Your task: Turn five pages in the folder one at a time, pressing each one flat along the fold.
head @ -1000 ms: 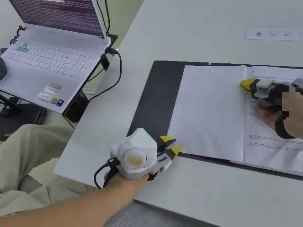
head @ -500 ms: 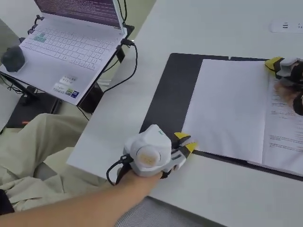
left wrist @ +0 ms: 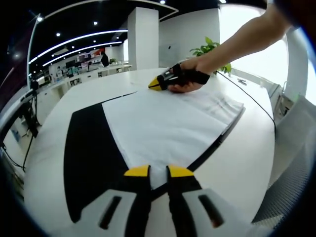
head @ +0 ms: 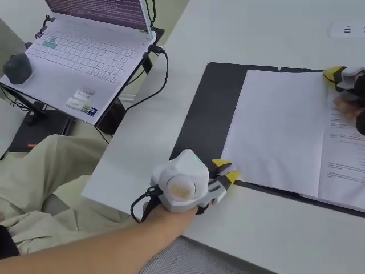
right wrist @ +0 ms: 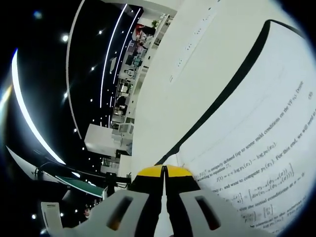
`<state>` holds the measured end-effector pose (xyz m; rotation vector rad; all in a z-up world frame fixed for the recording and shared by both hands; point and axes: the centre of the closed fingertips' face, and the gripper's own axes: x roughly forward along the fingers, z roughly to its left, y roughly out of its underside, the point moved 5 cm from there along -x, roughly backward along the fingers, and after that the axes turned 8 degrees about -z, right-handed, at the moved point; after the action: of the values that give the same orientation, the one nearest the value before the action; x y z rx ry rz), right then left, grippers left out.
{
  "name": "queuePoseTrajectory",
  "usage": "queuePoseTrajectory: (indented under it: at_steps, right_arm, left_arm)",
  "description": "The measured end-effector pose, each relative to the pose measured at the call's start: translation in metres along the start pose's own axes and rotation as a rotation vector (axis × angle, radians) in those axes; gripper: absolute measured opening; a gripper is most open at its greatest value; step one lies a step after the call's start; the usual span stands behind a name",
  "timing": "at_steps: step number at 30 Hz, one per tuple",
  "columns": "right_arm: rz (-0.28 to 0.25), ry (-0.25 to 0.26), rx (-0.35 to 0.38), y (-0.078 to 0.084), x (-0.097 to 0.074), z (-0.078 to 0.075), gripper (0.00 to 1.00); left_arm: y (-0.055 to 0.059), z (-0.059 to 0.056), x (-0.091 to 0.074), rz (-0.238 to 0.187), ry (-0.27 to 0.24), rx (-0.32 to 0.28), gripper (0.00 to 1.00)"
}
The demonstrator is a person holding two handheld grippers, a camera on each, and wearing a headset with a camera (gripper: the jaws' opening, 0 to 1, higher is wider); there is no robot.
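An open folder with a black cover (head: 208,108) lies on the white table. A blank white page (head: 279,125) lies flat on its left half, and a printed page (head: 345,160) on the right. My left gripper (head: 225,171) rests at the folder's near left edge by the blank page's corner (left wrist: 148,163), its yellow tips nearly together and holding nothing. My right gripper (head: 332,73) is shut, tips down on the fold near the far edge. In the right gripper view the shut tips (right wrist: 163,170) touch the printed page (right wrist: 256,148). The left gripper view shows the right gripper (left wrist: 157,85) across the page.
A white laptop (head: 85,63) stands on a raised stand to the left, with a black cable (head: 162,74) trailing toward the table edge. A dark round object (head: 17,67) sits beside it. A white power strip (head: 348,28) lies beyond the folder. The person's legs are below the table edge.
The head camera has shifted. The right gripper has slid along the fold toward the far edge of the folder. The left gripper has stayed at the near corner.
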<state>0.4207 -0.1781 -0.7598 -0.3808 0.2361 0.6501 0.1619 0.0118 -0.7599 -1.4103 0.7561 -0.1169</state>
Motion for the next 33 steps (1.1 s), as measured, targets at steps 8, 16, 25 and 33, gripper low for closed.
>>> queuePoseTrajectory:
  at_steps: [8,16,25,33]
  right_arm:
    - [0.074,-0.018,-0.028,0.019,-0.024,-0.002,0.0]
    - [0.102,-0.024,-0.026,0.037,-0.047,-0.004,0.0]
    - [0.138,-0.04,-0.018,0.054,-0.07,-0.006,0.0]
    - [0.181,-0.055,-0.004,0.067,-0.086,-0.008,0.0]
  left_arm:
    - [-0.001,-0.001,0.0,0.003,-0.001,-0.003,0.11]
    - [0.0,0.0,0.0,0.005,0.0,0.0,0.11]
    - [0.0,-0.002,-0.001,0.006,-0.001,-0.008,0.11]
    - [-0.001,-0.002,-0.002,0.006,-0.001,-0.01,0.11]
